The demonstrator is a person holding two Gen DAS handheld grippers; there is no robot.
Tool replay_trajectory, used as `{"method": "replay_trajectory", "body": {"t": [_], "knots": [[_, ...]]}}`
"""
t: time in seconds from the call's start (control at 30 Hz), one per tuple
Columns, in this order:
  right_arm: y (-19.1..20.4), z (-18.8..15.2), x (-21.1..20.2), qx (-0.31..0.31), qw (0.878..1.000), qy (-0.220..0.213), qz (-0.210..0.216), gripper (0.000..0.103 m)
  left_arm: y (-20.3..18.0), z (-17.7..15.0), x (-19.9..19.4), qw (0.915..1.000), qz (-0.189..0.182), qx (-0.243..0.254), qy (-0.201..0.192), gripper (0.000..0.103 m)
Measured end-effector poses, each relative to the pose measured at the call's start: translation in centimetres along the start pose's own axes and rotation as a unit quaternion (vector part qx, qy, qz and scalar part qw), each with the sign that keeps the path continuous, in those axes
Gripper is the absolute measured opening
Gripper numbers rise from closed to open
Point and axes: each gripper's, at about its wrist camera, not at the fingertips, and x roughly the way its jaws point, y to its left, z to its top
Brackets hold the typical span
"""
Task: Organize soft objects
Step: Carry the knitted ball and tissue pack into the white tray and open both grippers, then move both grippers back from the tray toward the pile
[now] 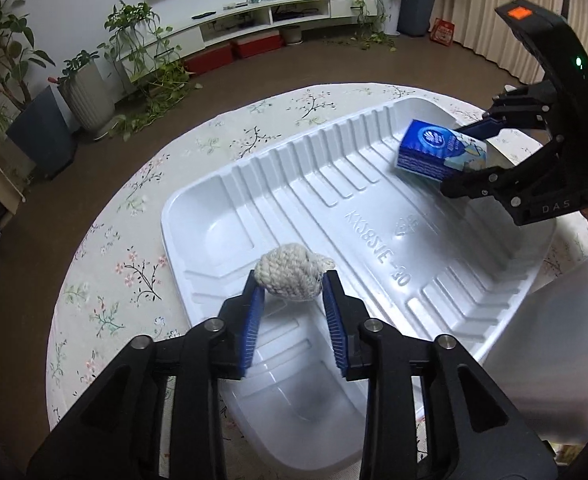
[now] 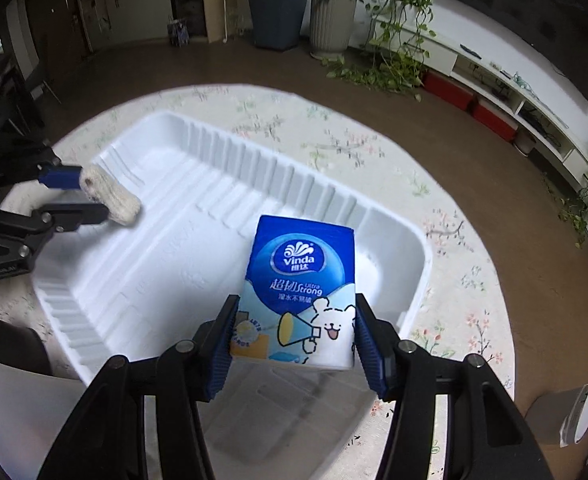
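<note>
Between the blue pads of the left tongs (image 1: 291,280) sits a rope ball (image 1: 289,276), clamped from both sides and held just above the near end of a white plastic tray (image 1: 374,216); from the right wrist view the same ball (image 2: 111,196) looks longer, an off-white knotted lump with a dark spot at one end. Across the tray, the right tongs (image 2: 294,336) grip a tissue pack (image 2: 300,292) by its lower half, over the tray's opposite end (image 2: 414,248). Whether the ball or the pack touches the tray floor cannot be told. The pack is soft-sided, deep blue on top with a white Vinda logo, pale blue below with a cartoon white bear holding a yellow megaphone; from the left wrist view it appears as a blue block (image 1: 438,152) pinched between the right tongs (image 1: 466,156). The tray is long, with ribbed walls, a stepped floor and raised lettering moulded into its base, and nothing else lies in it. It rests on a round worktop (image 1: 133,264) covered by a cream cloth printed with small flowers. Beyond the worktop are brown floor, potted plants (image 1: 89,92) and a low white TV shelf (image 1: 261,16).
</note>
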Motion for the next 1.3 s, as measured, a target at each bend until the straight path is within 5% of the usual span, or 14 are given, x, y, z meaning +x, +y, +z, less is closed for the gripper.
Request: {"method": "replay_trajectory", "body": {"t": [0.07, 0.1, 0.4, 0.63, 0.93, 1.1, 1.3], "knots": [[-0.1, -0.3, 0.5, 0.001, 1.000, 0.008, -0.004, 0.058, 0.2, 0.0, -0.1, 1.0000, 0.001, -0.009, 0.001, 0.057], [-0.3, -0.5, 0.5, 0.003, 1.000, 0.010, -0.005, 0.058, 0.3, 0.0, -0.1, 0.9999, -0.001, -0.012, 0.001, 0.060], [-0.4, -0.1, -0.7, 0.014, 1.000, -0.006, -0.009, 0.072, 1.6, 0.0, -2.4, 0.9989, -0.001, -0.037, -0.030, 0.065], [-2.8, -1.8, -6.9, 0.068, 0.995, -0.067, -0.005, 0.076, 3.0, -3.8, -9.7, 0.9910, 0.003, -0.091, -0.097, 0.069], [-1.5, -12.6, -17.7, 0.135, 0.977, -0.162, 0.006, 0.088, -1.3, -15.4, -19.3, 0.9811, -0.002, -0.130, -0.143, 0.075], [4.8, -20.3, -20.7, 0.141, 0.973, -0.182, 0.030, 0.089, -5.3, -20.7, -23.0, 0.9762, -0.008, -0.147, -0.159, 0.081], [14.1, -25.7, -22.0, 0.117, 0.968, -0.206, 0.076, 0.089, -9.9, -25.1, -23.4, 0.9761, -0.019, -0.160, -0.146, 0.086]]}}
